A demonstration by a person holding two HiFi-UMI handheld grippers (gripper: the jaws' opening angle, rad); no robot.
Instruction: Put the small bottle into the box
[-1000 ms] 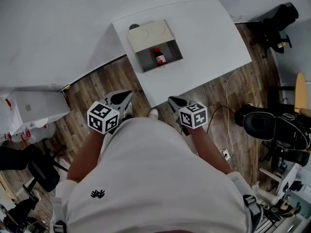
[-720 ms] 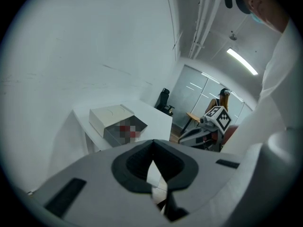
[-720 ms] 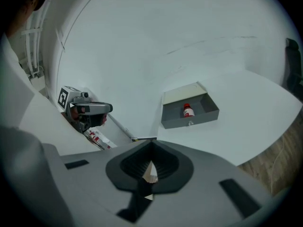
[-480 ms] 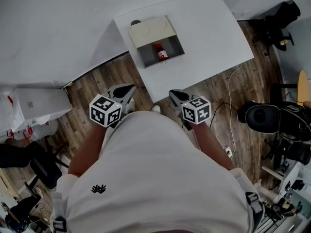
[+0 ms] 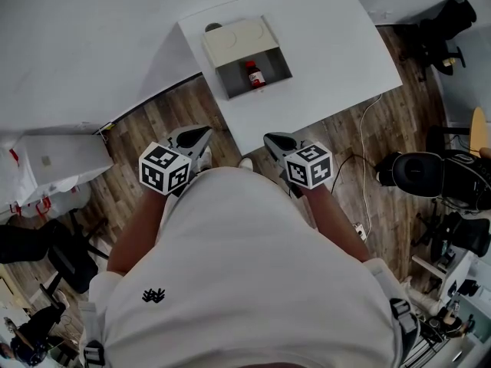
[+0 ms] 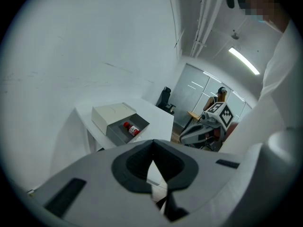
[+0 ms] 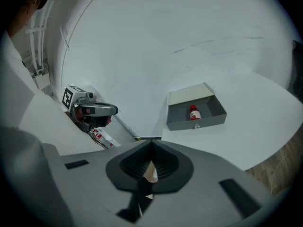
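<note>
Looking down in the head view, the white bench (image 5: 330,52) carries the box (image 5: 238,41), its grey tray open, with the small bottle (image 5: 254,75) inside. The left tool (image 5: 201,133) and right tool (image 5: 270,139) hang near the person's body, just off the bench's near edge.

Left gripper view: the left tool's 2 jaws meet, gripping nothing; the bottle sits far ahead.

Right gripper view: the right tool's jaws are likewise closed and empty, well apart from the box.
</note>
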